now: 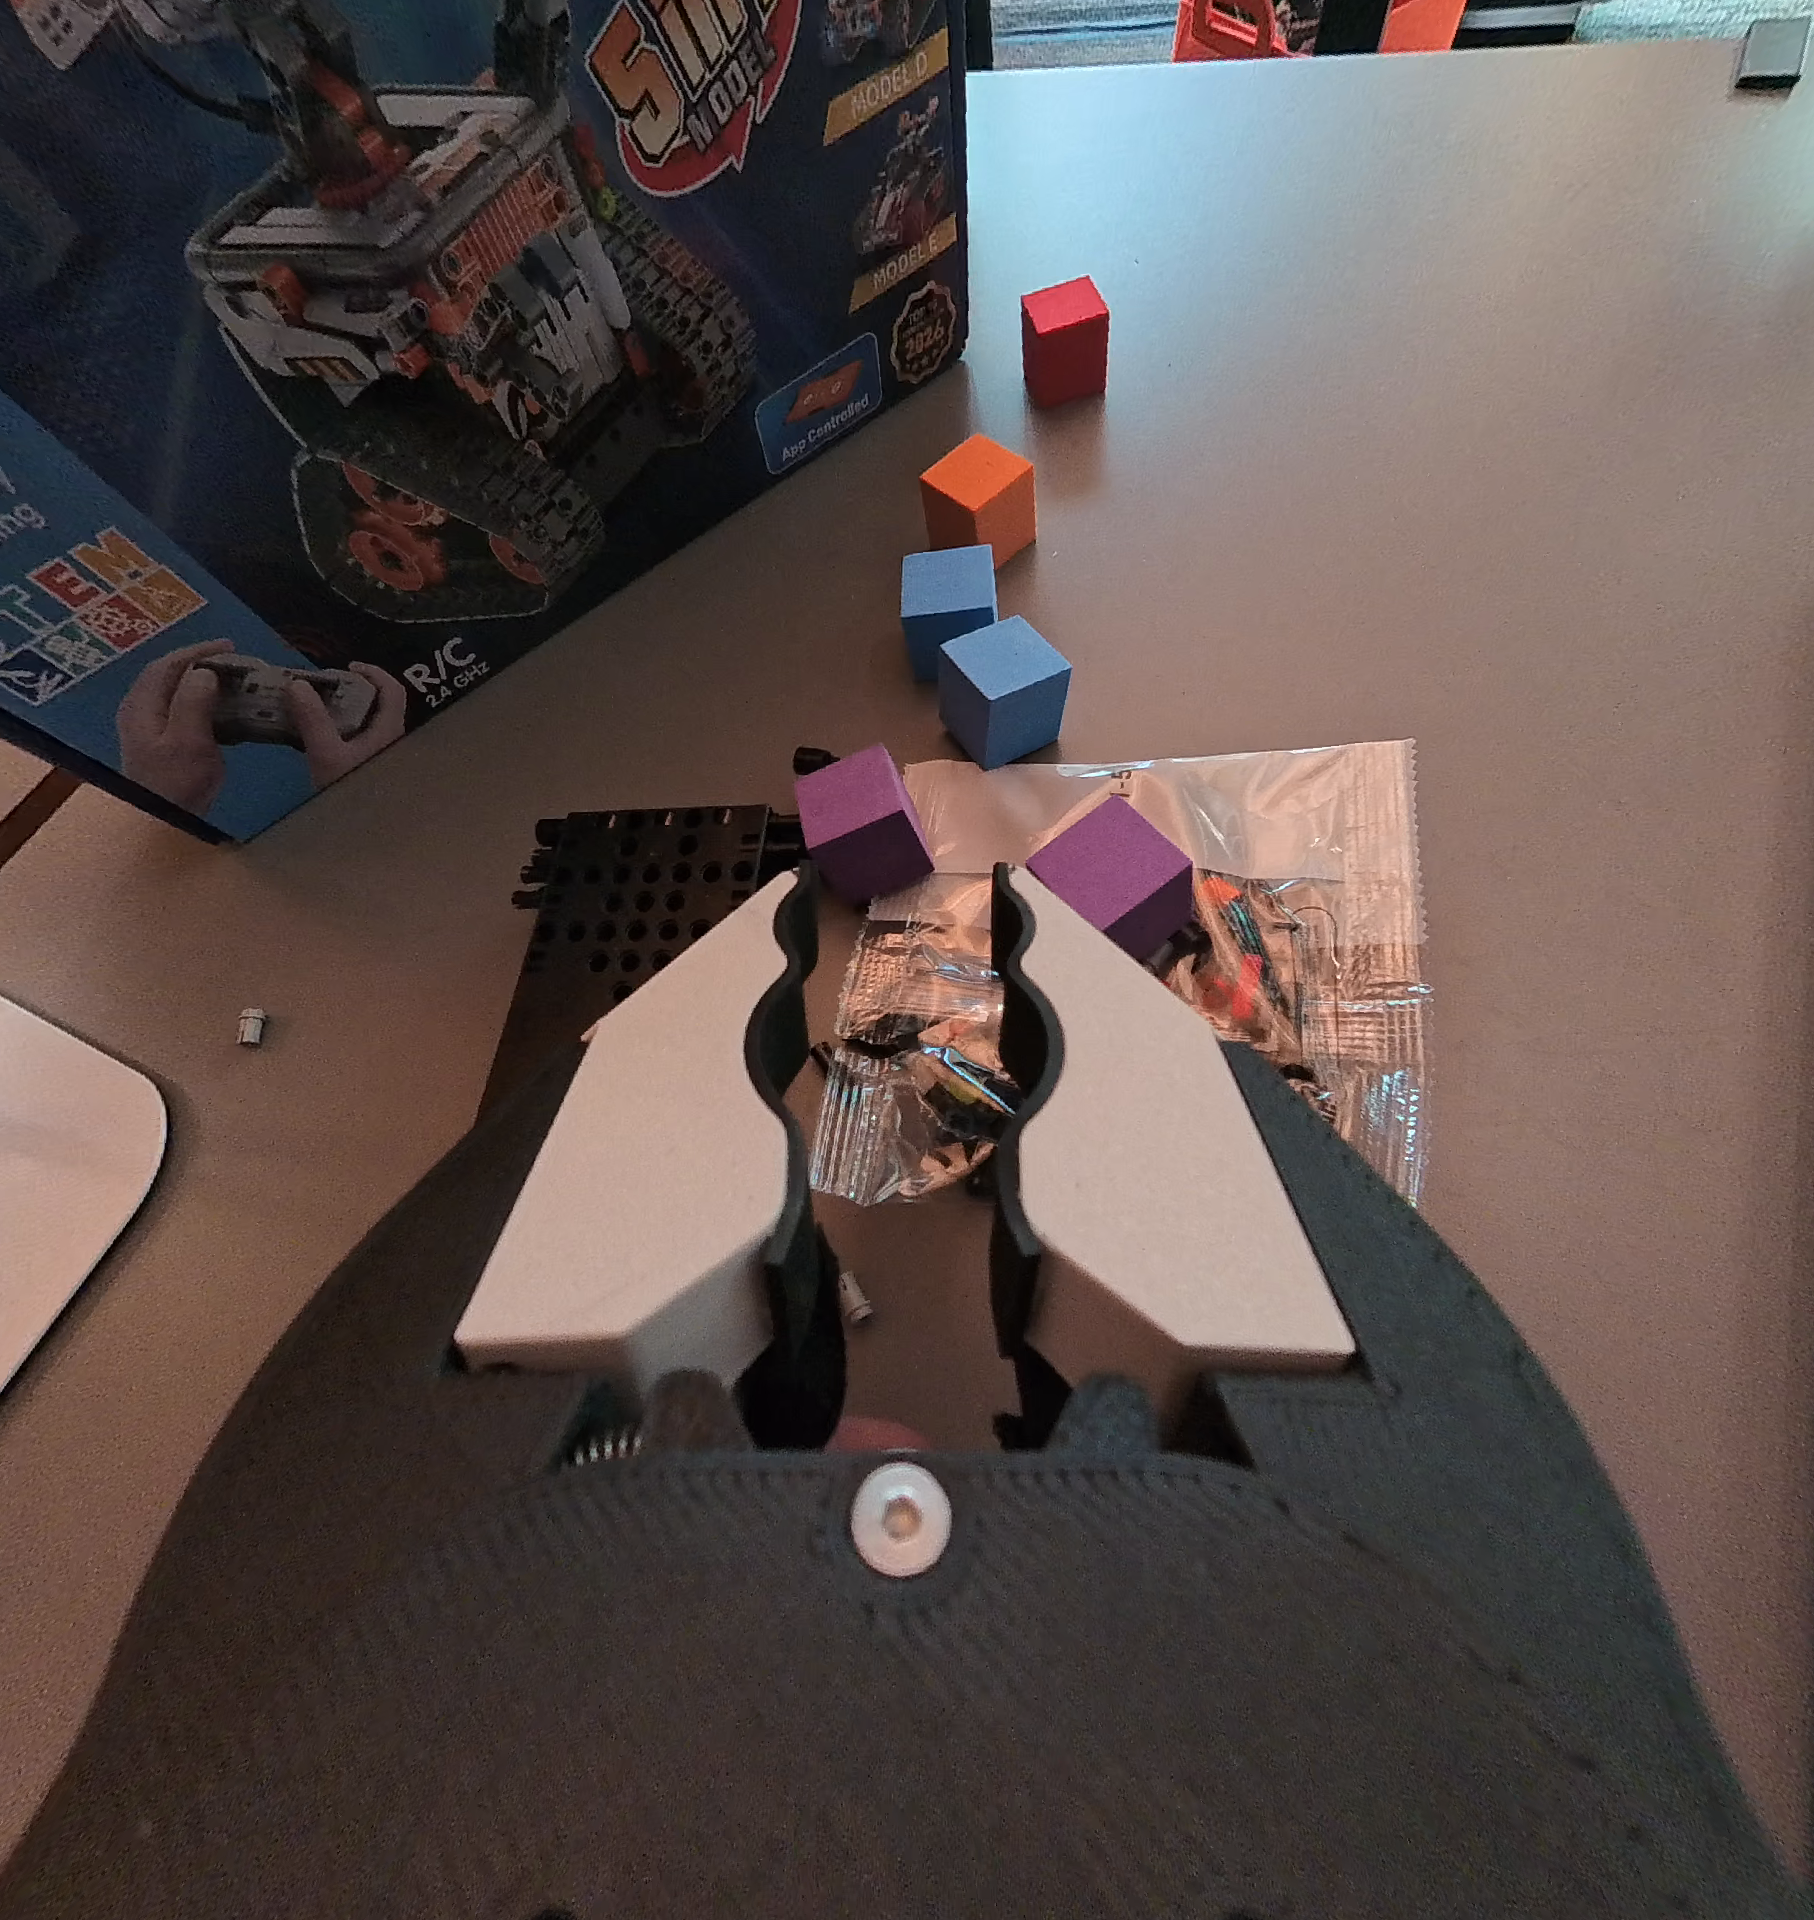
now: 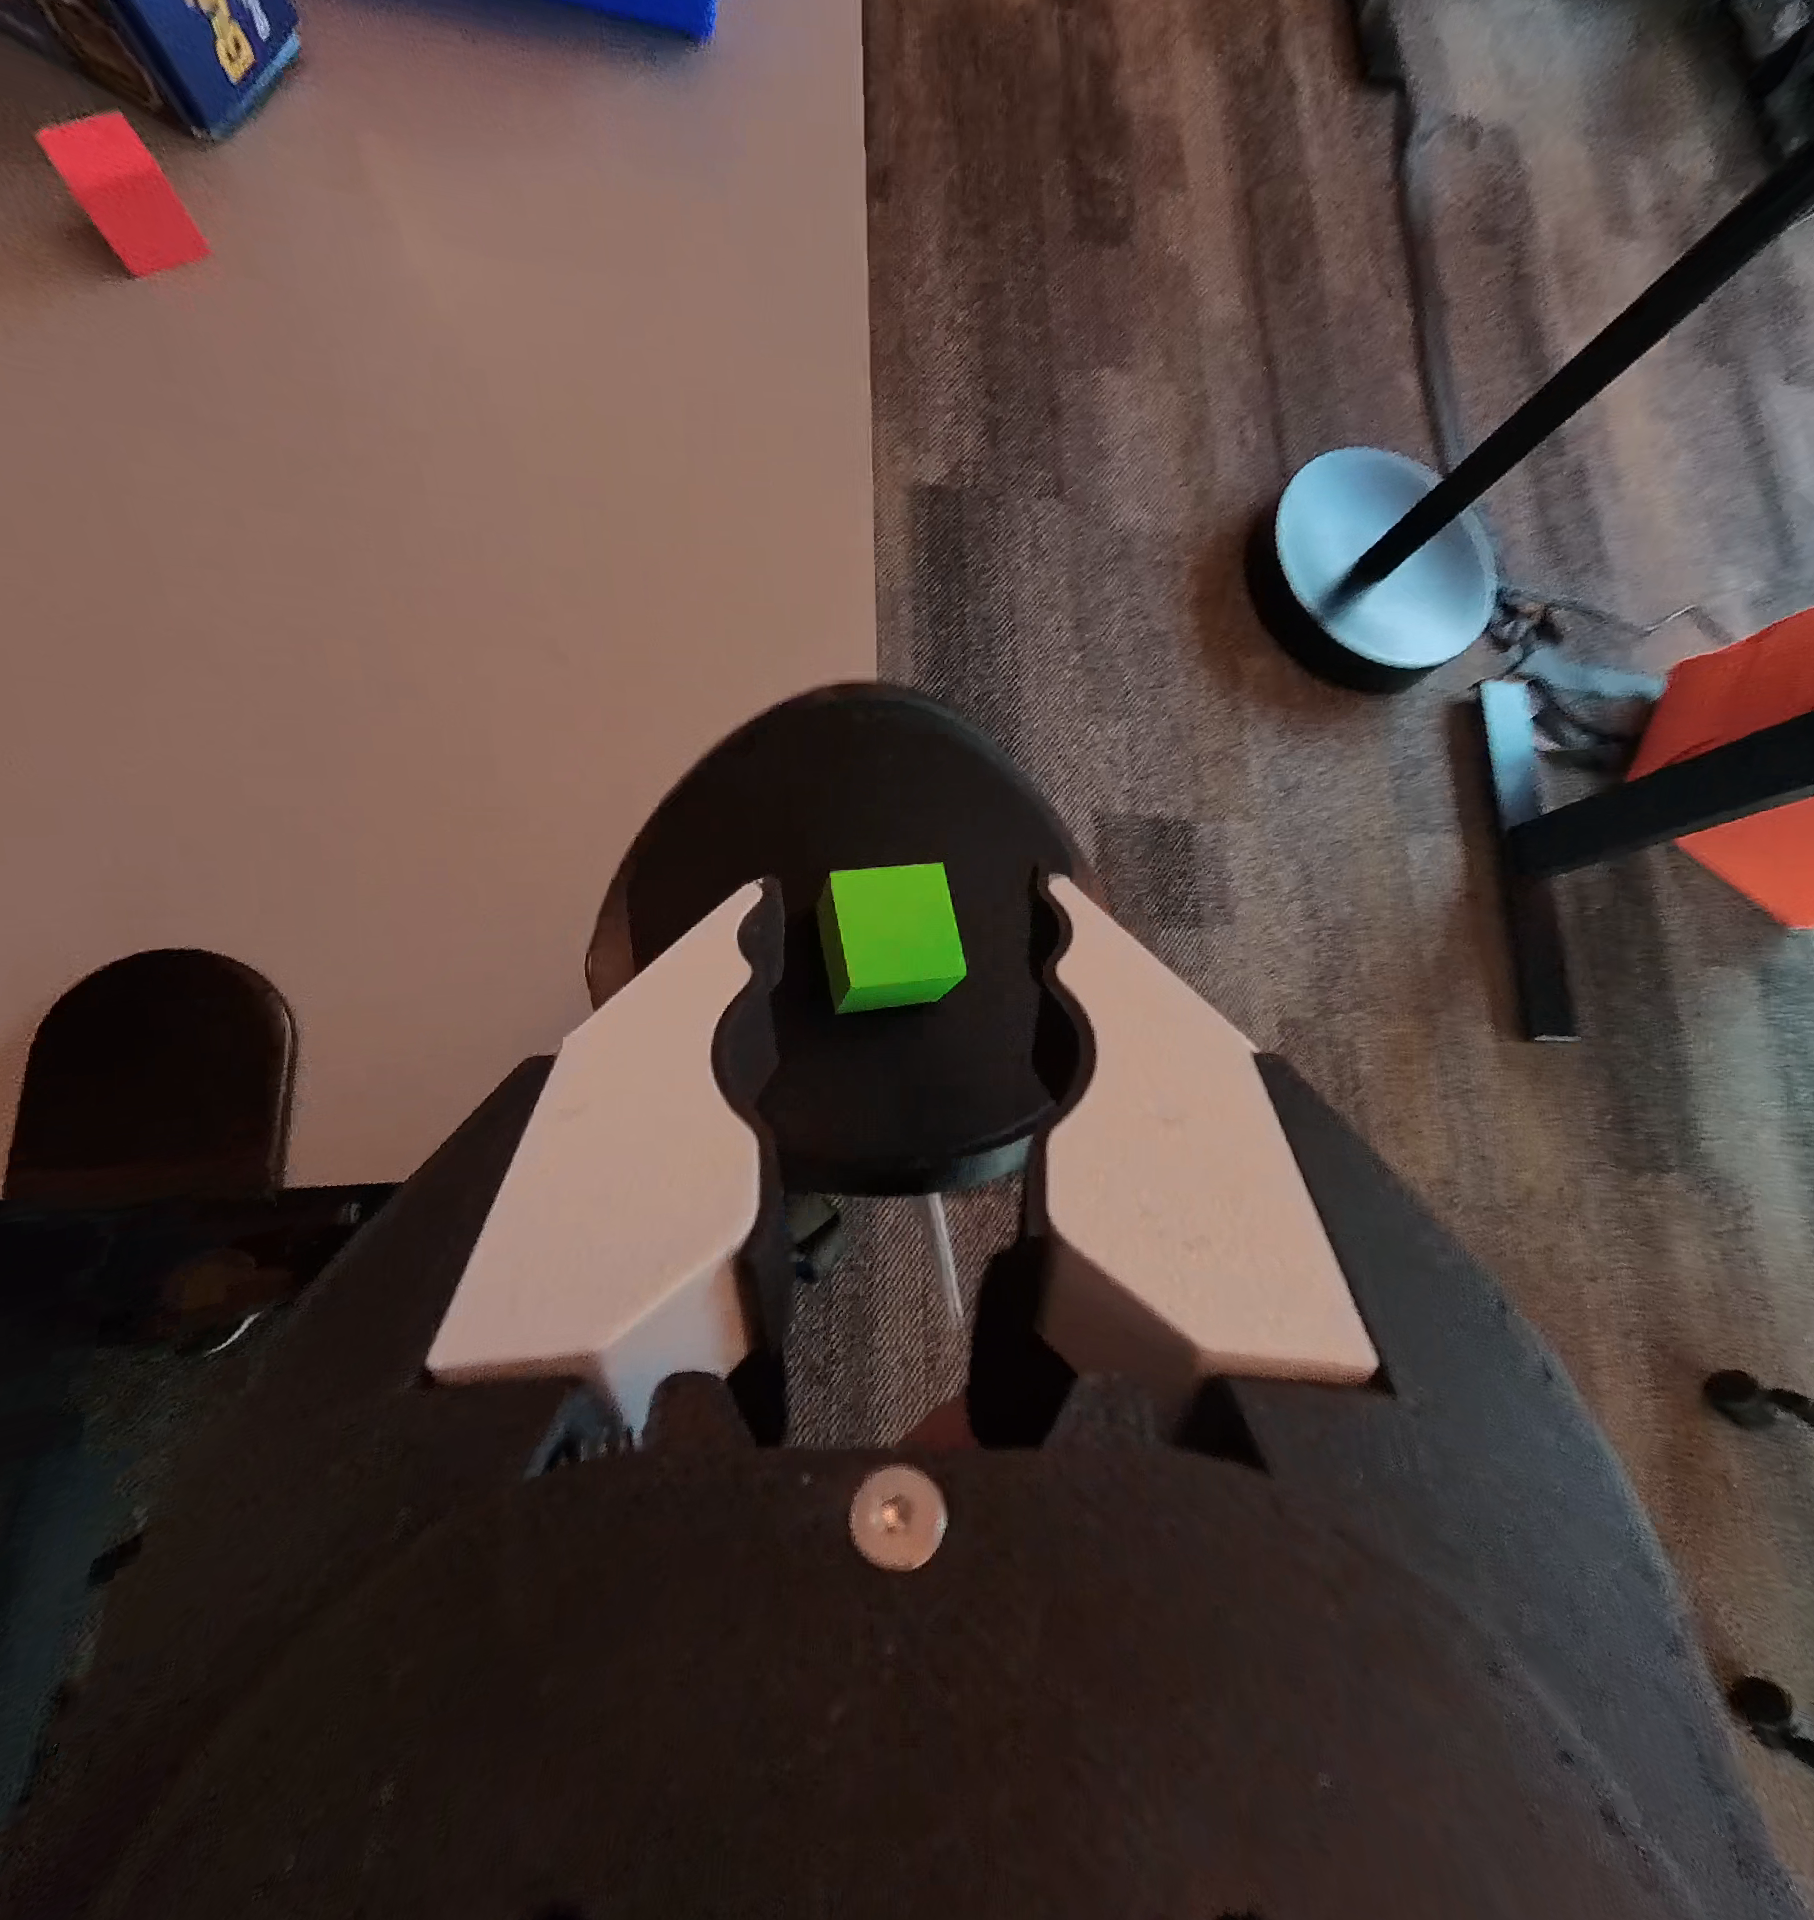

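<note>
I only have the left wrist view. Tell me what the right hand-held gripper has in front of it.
Observer: The right hand-held gripper is open, with a green block between its fingertips, not gripped.
Operator: Say what the block rests on.
Observer: A dark round seat beside the table's edge.
Operator: Report what is beyond it.
Observer: Floor, with a round lamp base and an orange box.

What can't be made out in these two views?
- Left wrist view: contents of the clear bags are too small and jumbled; the left gripper covers part of the black perforated plate.
- Right wrist view: the red block is blurred; the right gripper hides the front of the black chair seat under the green cube.
</note>
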Tool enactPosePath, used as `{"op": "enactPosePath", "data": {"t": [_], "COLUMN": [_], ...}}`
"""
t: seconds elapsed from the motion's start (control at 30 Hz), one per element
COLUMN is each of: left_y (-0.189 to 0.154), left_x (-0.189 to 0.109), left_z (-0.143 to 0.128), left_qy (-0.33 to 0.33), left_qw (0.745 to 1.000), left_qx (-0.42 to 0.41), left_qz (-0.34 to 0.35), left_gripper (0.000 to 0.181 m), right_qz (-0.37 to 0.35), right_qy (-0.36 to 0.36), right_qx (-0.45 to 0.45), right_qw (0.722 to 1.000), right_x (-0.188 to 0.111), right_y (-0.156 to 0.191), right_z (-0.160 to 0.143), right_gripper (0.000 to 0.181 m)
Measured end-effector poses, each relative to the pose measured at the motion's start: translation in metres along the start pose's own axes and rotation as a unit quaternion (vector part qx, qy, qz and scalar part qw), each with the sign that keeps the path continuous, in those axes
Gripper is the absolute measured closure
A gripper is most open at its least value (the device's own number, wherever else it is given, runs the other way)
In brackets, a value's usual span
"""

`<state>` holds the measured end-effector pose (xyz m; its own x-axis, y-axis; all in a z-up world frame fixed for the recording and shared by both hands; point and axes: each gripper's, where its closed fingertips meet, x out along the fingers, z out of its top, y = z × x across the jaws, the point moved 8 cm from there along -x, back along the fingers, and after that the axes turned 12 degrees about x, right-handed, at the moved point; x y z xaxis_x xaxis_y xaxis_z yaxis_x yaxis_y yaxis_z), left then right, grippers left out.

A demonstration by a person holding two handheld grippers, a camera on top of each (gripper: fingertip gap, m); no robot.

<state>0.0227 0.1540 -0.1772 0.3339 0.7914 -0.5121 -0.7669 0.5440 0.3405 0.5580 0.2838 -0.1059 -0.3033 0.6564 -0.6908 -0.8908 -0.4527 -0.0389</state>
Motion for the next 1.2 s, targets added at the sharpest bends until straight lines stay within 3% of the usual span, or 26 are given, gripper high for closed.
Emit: {"op": "enactPosePath", "data": {"t": [0.13,0.23,0.3,0.5,0.63,0.73,0.77,0.87,1.0,1.1,1.2], "left_y": [0.000,-0.001,0.000,0.003,0.001,0.002,0.002,0.003,0.001,0.001,0.003], "left_x": [0.002,0.004,0.004,0.002,0.003,0.003,0.003,0.004,0.006,0.005,0.003], "left_z": [-0.001,-0.002,-0.002,-0.002,-0.001,-0.002,-0.002,-0.002,-0.002,-0.003,-0.003], "left_qy": [0.003,0.008,0.007,0.004,0.005,0.005,0.006,0.006,0.008,0.008,0.003], "left_qw": [1.000,1.000,1.000,1.000,1.000,1.000,1.000,1.000,1.000,1.000,1.000], "left_qx": [0.001,0.004,0.003,0.000,0.006,0.005,0.005,0.005,0.008,0.006,-0.001], "left_qz": [-0.001,-0.004,-0.003,0.000,-0.003,-0.003,-0.004,-0.004,-0.007,-0.008,-0.006], "left_gripper": [0.149,0.149,0.149,0.149,0.148,0.148,0.148,0.148,0.148,0.147,0.147], "right_qz": [0.000,0.092,0.128,0.178,0.146,0.161,0.174,0.183,0.173,0.154,0.102], "right_qy": [-0.061,-0.096,-0.118,-0.046,-0.030,-0.005,-0.005,-0.024,-0.062,-0.079,-0.085], "right_qx": [-0.055,-0.098,-0.119,-0.180,-0.189,-0.170,-0.158,-0.145,-0.138,-0.103,-0.066], "right_qw": [0.997,0.986,0.978,0.966,0.971,0.972,0.972,0.972,0.973,0.979,0.989], "right_x": [-0.018,-0.004,0.020,0.138,0.196,0.216,0.216,0.197,0.120,0.051,0.002], "right_y": [0.036,0.099,0.138,0.221,0.240,0.242,0.242,0.237,0.211,0.167,0.107], "right_z": [0.028,0.054,0.070,0.085,0.089,0.089,0.089,0.093,0.099,0.090,0.071], "right_gripper": [0.141,0.136,0.135,0.131,0.133,0.155,0.155,0.156,0.156,0.156,0.155]}}
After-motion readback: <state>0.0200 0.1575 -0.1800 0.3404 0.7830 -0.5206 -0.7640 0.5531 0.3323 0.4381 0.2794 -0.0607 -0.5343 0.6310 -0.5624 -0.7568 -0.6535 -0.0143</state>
